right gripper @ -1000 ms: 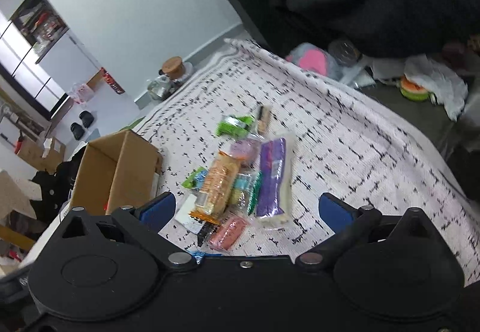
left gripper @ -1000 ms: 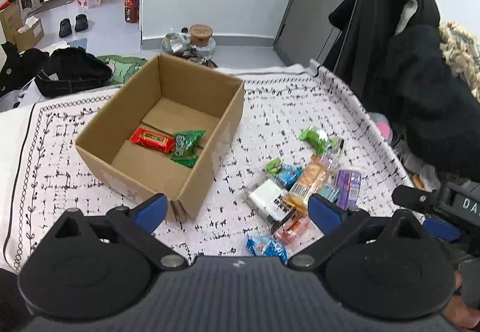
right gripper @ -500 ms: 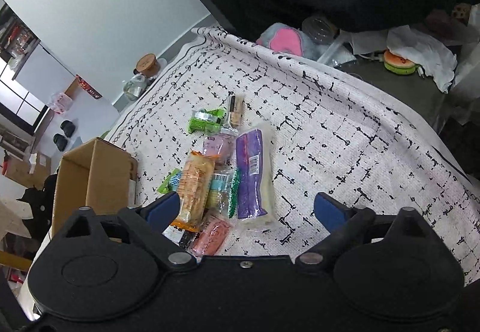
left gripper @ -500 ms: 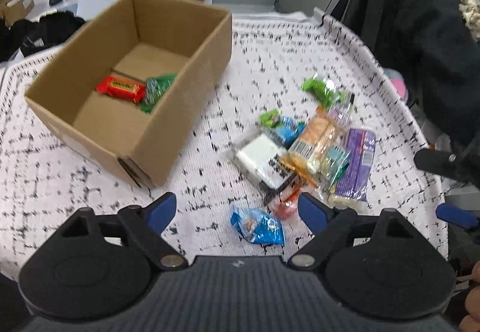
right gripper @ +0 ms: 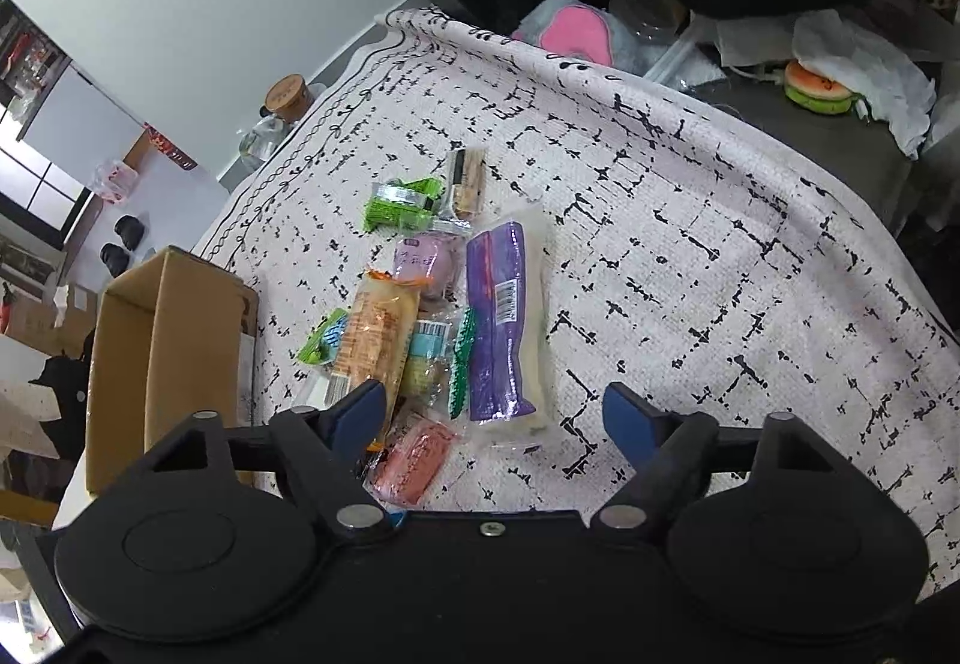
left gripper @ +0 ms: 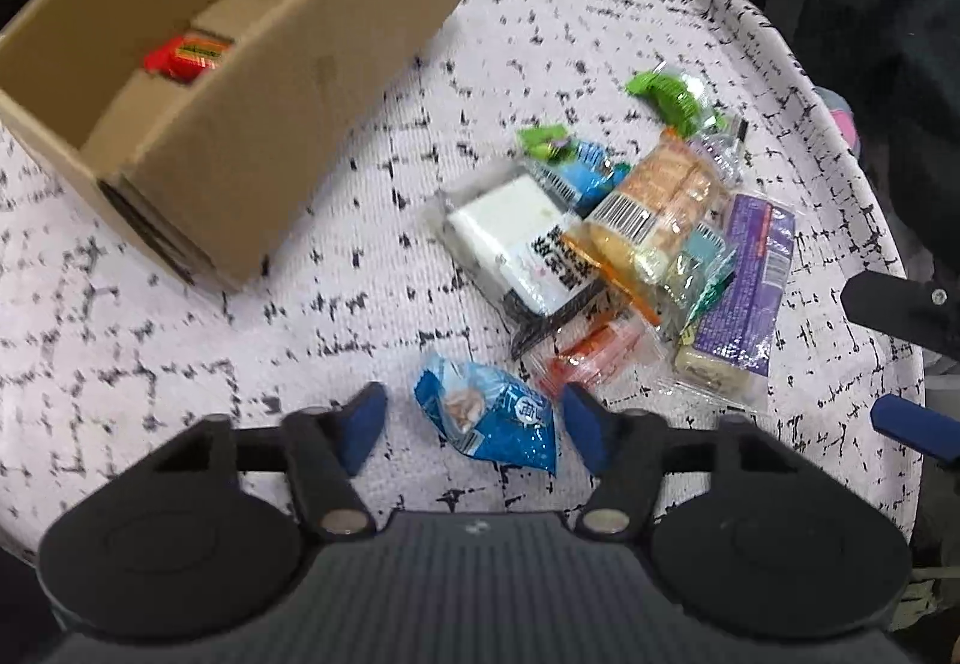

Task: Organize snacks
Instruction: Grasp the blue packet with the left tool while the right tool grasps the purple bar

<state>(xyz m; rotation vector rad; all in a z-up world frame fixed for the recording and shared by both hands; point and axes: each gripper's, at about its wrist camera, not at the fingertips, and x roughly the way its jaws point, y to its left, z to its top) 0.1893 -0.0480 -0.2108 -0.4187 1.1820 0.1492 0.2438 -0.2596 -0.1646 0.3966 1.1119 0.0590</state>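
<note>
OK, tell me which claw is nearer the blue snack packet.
Left. The left claw straddles the blue snack packet, jaws closing with the packet between them, not yet pressing. The right claw hangs over the purple packet further along the pile, jaws closing on nothing.

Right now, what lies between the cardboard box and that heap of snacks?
Only bare patterned tablecloth; the left wrist view shows nothing lying between the cardboard box and the heap of snacks.

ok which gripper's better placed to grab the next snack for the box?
Left. The left gripper already straddles the blue packet, jaws closing, beside the cardboard box. The right gripper hangs over the purple pack, jaws closing.
</note>
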